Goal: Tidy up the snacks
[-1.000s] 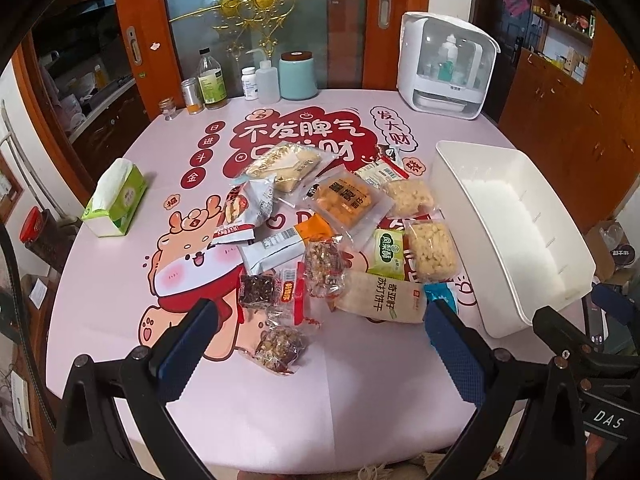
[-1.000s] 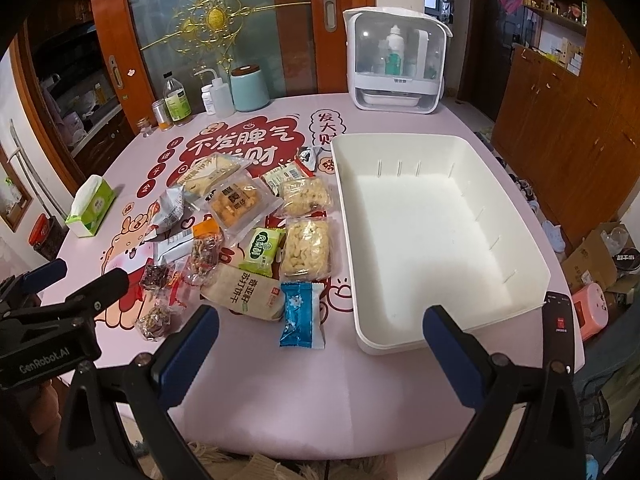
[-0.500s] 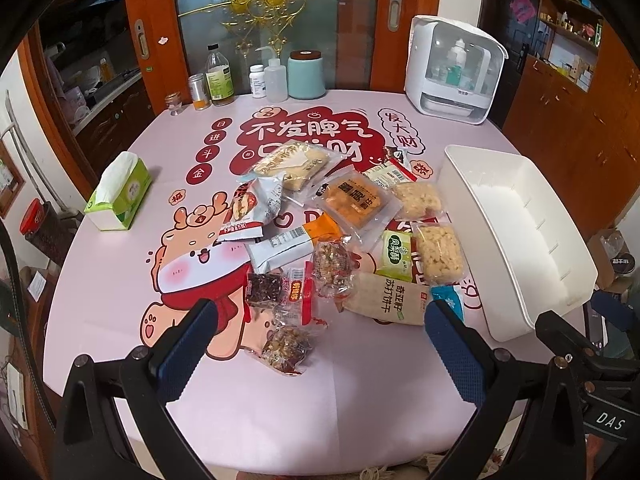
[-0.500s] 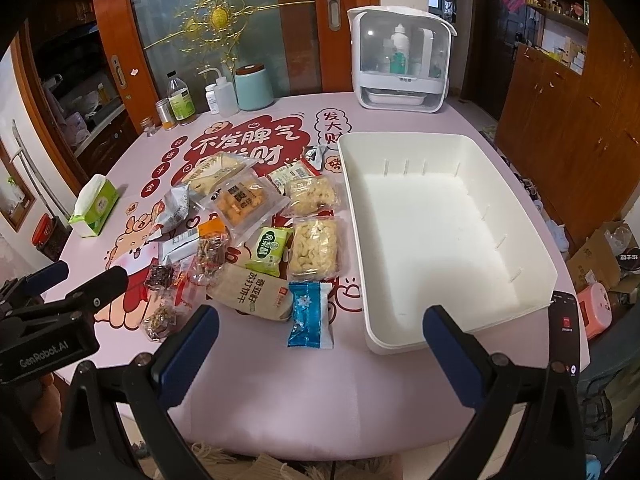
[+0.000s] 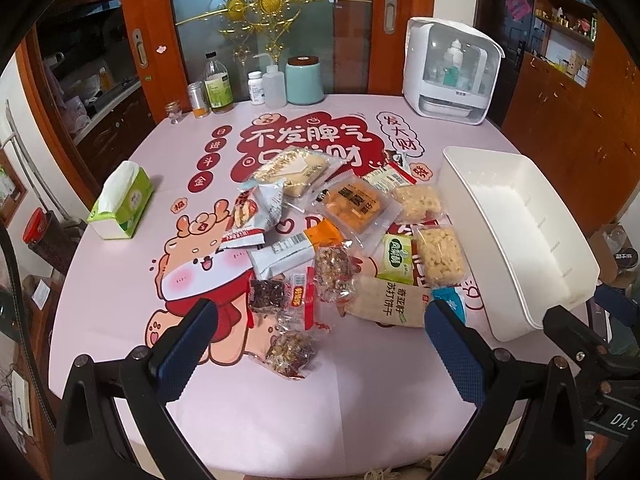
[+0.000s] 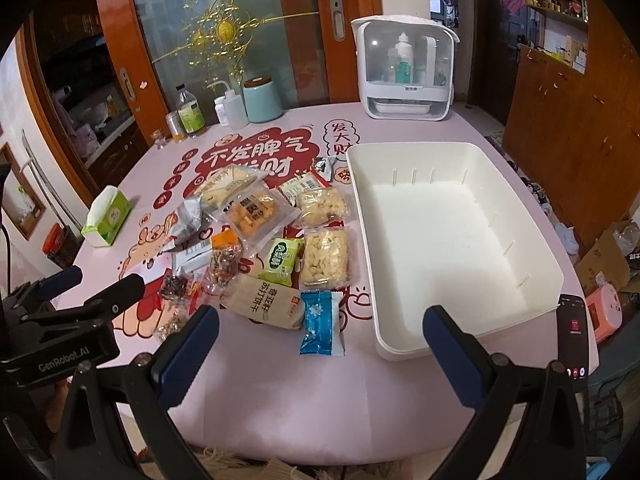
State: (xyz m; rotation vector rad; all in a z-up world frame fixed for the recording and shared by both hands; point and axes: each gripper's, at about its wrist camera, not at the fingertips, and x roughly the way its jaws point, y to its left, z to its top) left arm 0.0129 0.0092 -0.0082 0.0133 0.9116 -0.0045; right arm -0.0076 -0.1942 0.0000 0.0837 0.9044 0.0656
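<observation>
Several snack packets lie in a heap mid-table: a tan cracker pack [image 5: 390, 300] [image 6: 264, 302], a blue packet [image 6: 322, 322], a green packet [image 5: 396, 254], two puffed-rice bars [image 5: 440, 258], an orange packet [image 5: 354, 206] and nut packets [image 5: 290, 350]. An empty white bin [image 6: 452, 236] [image 5: 516, 236] stands to their right. My left gripper [image 5: 316, 348] hovers open above the near table edge, facing the nut packets. Above the same edge my right gripper [image 6: 320, 356] is open, just short of the blue packet and the bin's near corner. Neither holds anything.
A green tissue box [image 5: 122, 206] sits at the left. Bottles, a teal canister [image 5: 304, 80] and a white cabinet appliance [image 5: 452, 72] line the far edge. A phone [image 6: 574, 334] is mounted on the right. Wooden cabinets stand to the right of the table.
Both grippers have pulled back and risen slightly, so the table and snacks sit a little farther off. Both stay open. Nothing on the table has moved.
</observation>
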